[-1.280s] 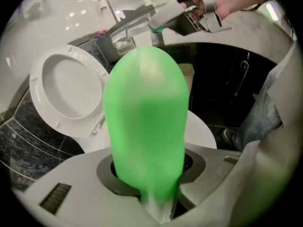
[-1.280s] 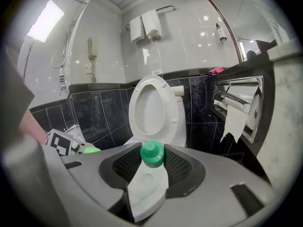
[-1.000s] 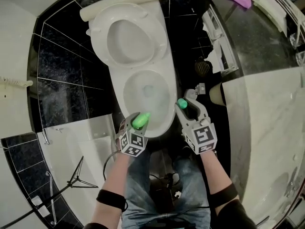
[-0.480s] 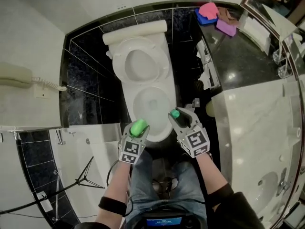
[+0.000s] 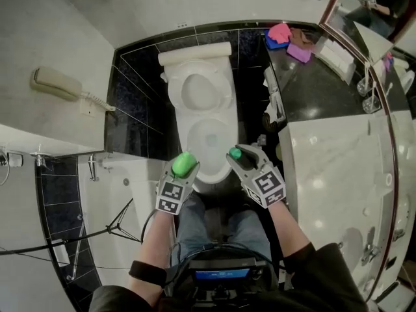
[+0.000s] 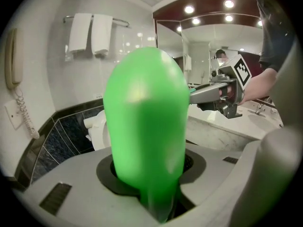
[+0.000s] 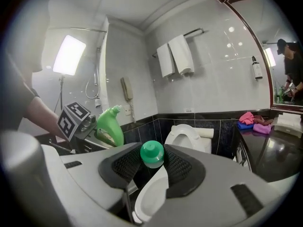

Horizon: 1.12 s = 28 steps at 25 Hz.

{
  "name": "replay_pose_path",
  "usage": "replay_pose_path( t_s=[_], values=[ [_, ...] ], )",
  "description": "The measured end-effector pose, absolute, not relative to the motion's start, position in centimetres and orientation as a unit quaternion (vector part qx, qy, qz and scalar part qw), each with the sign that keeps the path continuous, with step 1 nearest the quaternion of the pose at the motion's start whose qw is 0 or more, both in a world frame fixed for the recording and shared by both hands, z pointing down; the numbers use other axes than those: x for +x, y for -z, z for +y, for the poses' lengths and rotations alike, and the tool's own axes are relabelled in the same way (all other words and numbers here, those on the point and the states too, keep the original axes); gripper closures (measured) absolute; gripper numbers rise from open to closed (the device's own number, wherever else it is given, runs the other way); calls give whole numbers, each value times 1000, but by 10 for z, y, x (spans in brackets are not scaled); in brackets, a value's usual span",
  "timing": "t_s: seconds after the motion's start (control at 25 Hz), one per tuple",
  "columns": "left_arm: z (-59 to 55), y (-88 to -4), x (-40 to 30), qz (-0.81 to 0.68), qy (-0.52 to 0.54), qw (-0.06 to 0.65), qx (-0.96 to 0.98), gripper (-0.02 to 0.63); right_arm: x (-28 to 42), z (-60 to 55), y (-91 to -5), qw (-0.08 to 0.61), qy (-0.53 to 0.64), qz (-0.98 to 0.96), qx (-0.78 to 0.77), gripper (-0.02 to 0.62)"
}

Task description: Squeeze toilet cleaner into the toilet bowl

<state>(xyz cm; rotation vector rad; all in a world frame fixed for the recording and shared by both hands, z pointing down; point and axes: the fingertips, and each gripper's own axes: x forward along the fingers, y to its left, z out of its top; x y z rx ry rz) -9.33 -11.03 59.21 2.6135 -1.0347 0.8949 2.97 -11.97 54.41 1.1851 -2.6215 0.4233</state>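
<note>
Cleaner bottle (image 6: 144, 126) poised over toilet bowl (image 5: 190, 142).
My left gripper (image 5: 182, 171) clamps the bottle, my right gripper (image 7: 152, 163) pinches its cap (image 7: 152, 153); tilting early could spill outside the bowl.

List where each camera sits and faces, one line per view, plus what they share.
Head view: on the head, steeply down at the toilet; left gripper, right gripper and forearms show.
Left gripper view: on the left gripper, along jaws gripping the green bottle; the right hand shows.
Right gripper view: on the right gripper, along jaws gripping the green cap; the left arm shows.
Shared: all see the toilet; each gripper view sees the other gripper.
</note>
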Motion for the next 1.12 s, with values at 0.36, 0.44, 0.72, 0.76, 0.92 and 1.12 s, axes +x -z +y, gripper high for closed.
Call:
replay_pose_path(
  t_s=[0.36, 0.44, 0.72, 0.76, 0.92, 1.12],
  values=[
    [-65, -519, -120, -388, -262, 119, 876, 425, 25, -72, -483, 127, -138, -915, 358, 446],
    [-58, -510, -126, -379, -258, 116, 881, 425, 19, -65, -476, 129, -134, -917, 354, 446],
    [-40, -484, -143, -352, -226, 110, 902, 425, -4, -50, -454, 113, -136, -917, 358, 446],
    [-38, -481, -145, -350, -220, 109, 904, 425, -8, -49, -452, 112, -133, -917, 358, 446],
    [-29, -470, -151, -338, -209, 111, 911, 425, -24, -39, -441, 107, -136, -920, 352, 446],
    [-23, -469, -159, -339, -192, 105, 915, 425, -23, -30, -445, 109, -123, -919, 359, 446]
  ],
)
